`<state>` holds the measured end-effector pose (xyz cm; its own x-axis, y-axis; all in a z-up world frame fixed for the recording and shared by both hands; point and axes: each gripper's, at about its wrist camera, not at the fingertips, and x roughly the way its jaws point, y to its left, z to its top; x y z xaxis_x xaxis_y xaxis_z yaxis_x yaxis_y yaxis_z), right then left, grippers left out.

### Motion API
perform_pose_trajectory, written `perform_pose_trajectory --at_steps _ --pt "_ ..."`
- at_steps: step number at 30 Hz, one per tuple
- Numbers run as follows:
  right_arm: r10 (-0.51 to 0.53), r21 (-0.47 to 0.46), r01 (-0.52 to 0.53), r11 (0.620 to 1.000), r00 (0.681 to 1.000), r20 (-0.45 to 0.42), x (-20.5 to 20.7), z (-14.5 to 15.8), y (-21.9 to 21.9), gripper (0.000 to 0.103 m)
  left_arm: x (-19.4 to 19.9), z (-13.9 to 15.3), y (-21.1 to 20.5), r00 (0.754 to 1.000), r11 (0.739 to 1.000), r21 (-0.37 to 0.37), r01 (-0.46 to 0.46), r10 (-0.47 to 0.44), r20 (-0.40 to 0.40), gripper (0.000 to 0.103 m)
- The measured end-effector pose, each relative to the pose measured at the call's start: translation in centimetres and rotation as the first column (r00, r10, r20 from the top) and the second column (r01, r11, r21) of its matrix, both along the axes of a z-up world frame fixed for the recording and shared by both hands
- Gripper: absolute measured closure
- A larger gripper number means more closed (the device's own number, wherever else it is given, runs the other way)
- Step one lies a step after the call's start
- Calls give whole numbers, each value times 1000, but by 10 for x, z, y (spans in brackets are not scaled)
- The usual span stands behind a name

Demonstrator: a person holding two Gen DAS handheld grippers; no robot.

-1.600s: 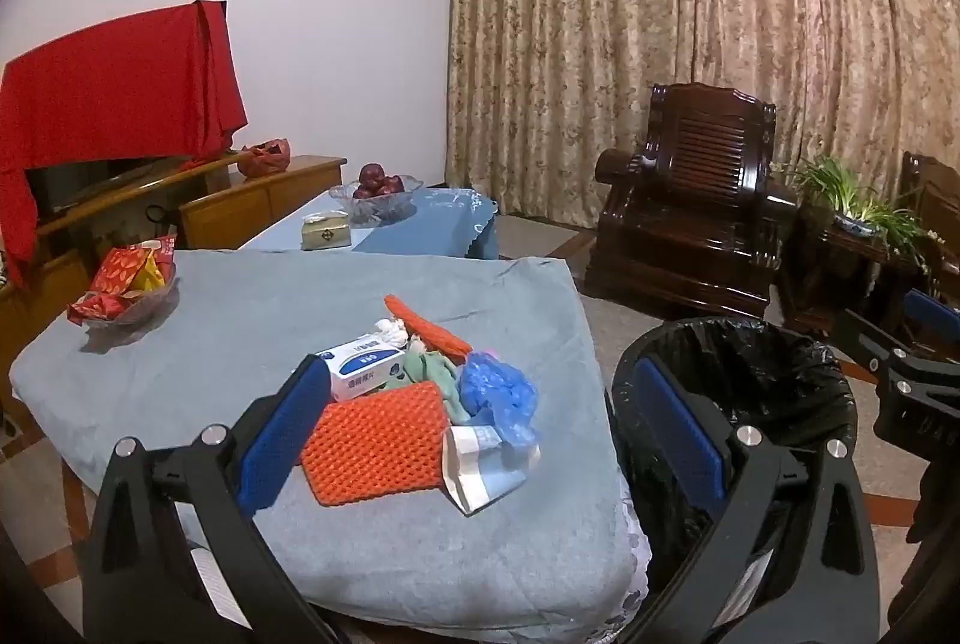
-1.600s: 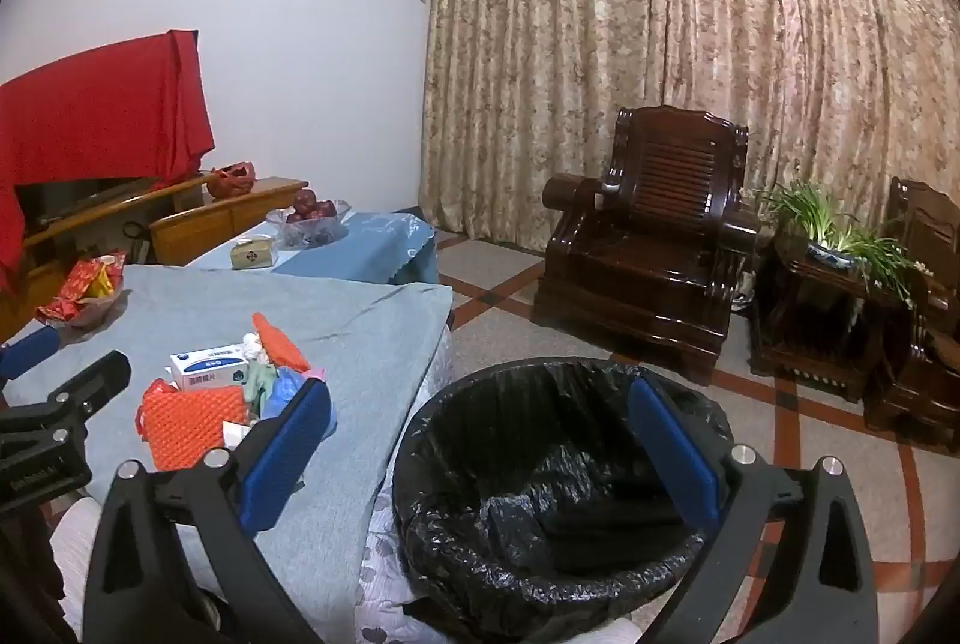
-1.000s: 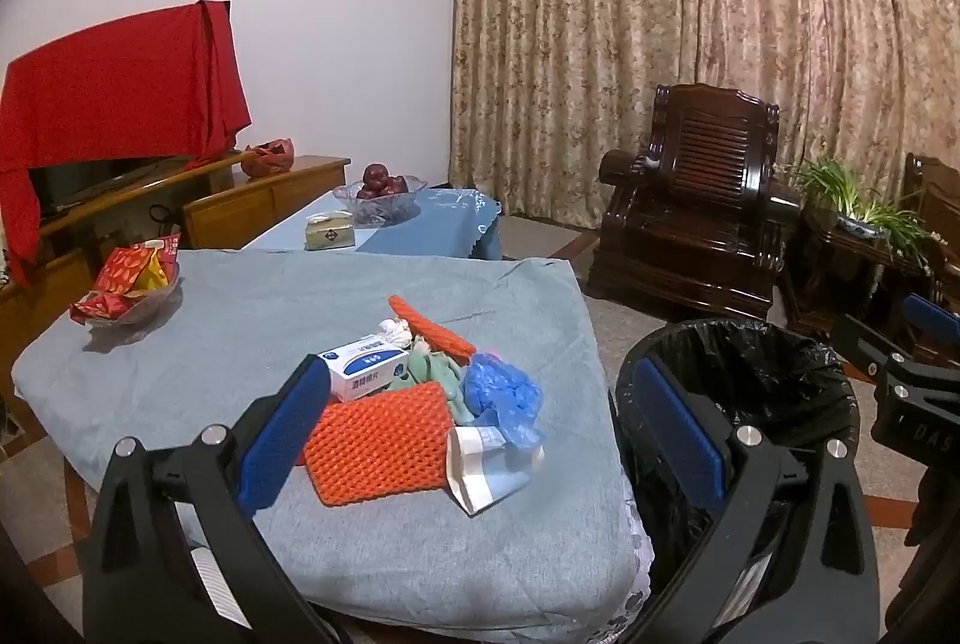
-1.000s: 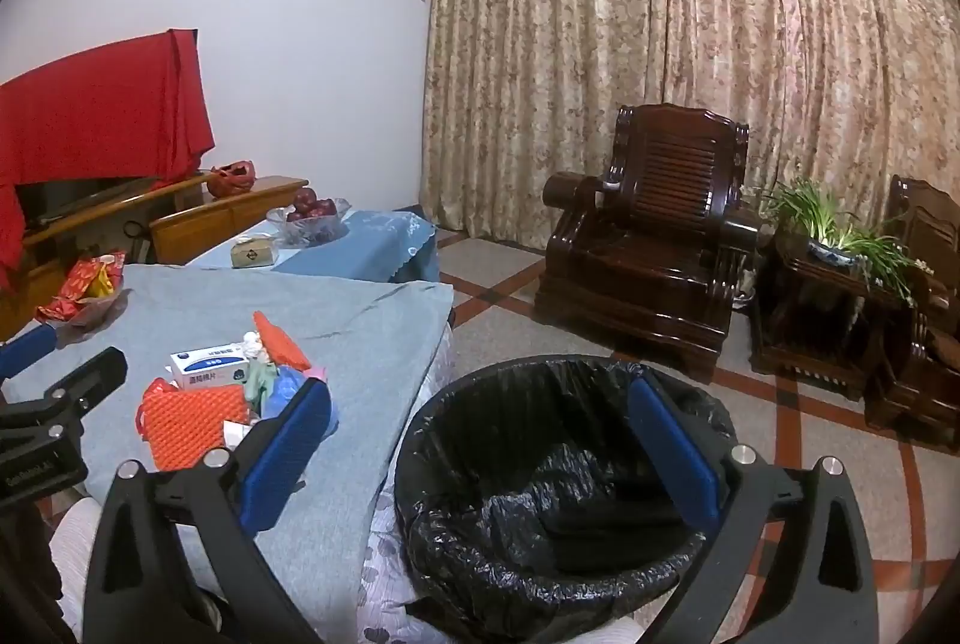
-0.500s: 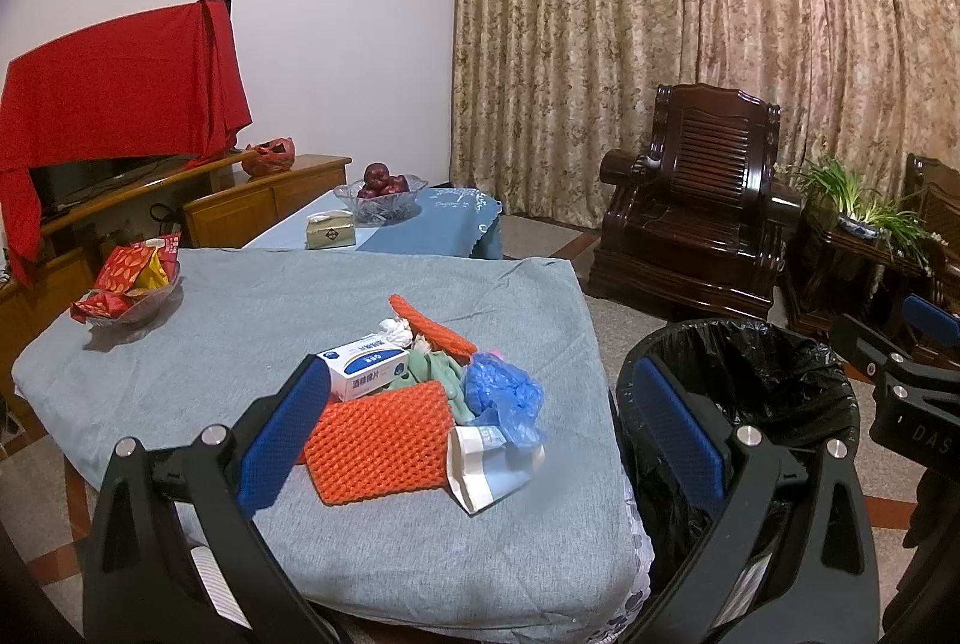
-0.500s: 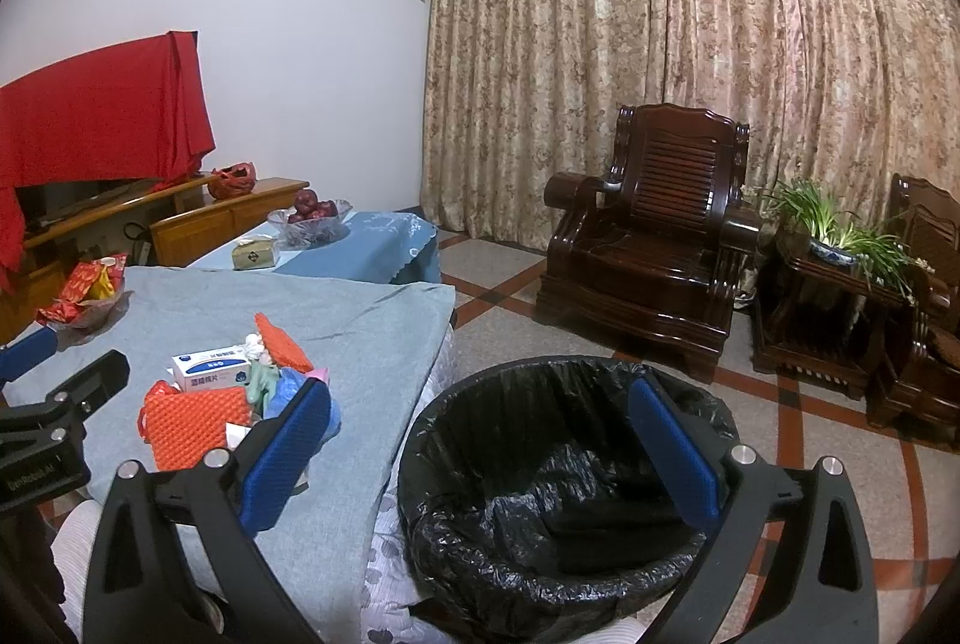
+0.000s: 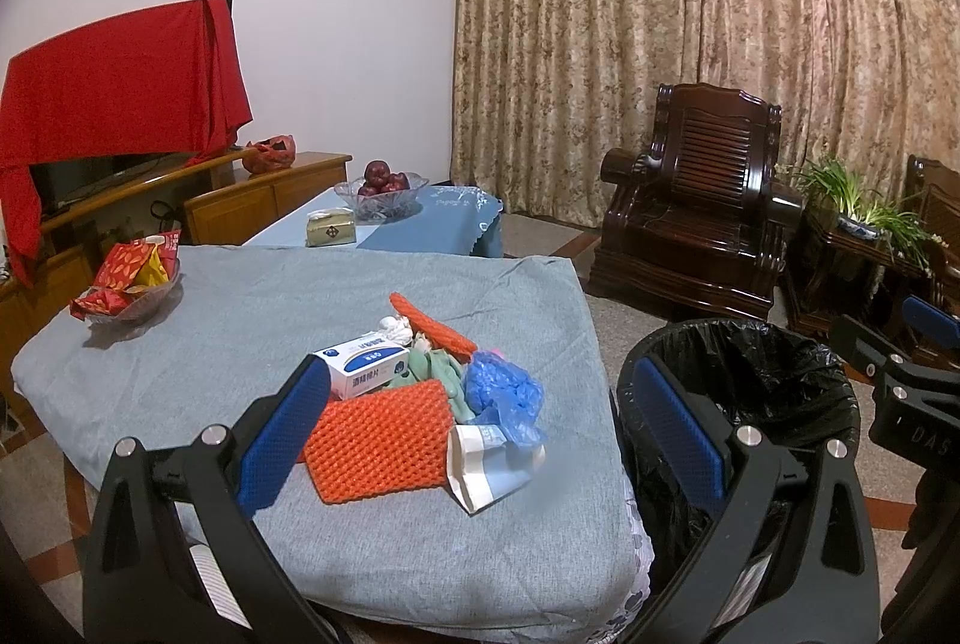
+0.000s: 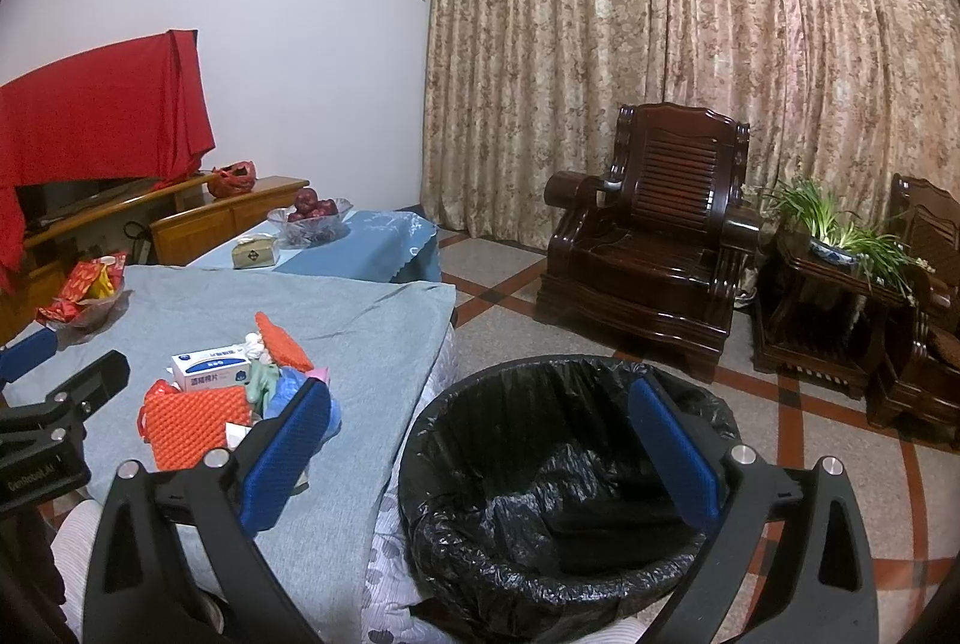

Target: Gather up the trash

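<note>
A heap of trash lies on the grey-blue tablecloth [image 7: 300, 308]: an orange foam net [image 7: 381, 440], a white and blue box [image 7: 369, 363], a blue plastic bag [image 7: 503, 395], a torn paper wrapper [image 7: 486, 467] and a second orange net [image 7: 429, 323]. My left gripper [image 7: 480, 428] hovers open just short of the heap, holding nothing. A bin with a black liner [image 8: 558, 470] stands on the floor to the right of the table. Above it my right gripper [image 8: 480, 446] is open and empty. The heap [image 8: 228, 392] also shows in the right wrist view.
A bowl of red snack packets [image 7: 129, 278] sits at the table's far left. Beyond it a low table carries a fruit bowl [image 7: 381, 188] and a tissue box [image 7: 330, 227]. A dark wooden armchair [image 8: 648, 248] and a plant stand [image 8: 834, 284] line the far side.
Both views shift only slightly; the grippers drift a little and stay open. Trash and bin lie as before.
</note>
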<state>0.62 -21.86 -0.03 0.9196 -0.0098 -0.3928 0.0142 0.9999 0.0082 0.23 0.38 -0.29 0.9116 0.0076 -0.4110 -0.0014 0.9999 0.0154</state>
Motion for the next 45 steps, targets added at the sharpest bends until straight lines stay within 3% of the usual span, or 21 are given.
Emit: perform_pose_trajectory --at_steps 45 --pt "5 -2 -5 1000 1000 -4 3 -2 4 6 1 -2 6 1000 1000 -4 -3 3 -3 5"
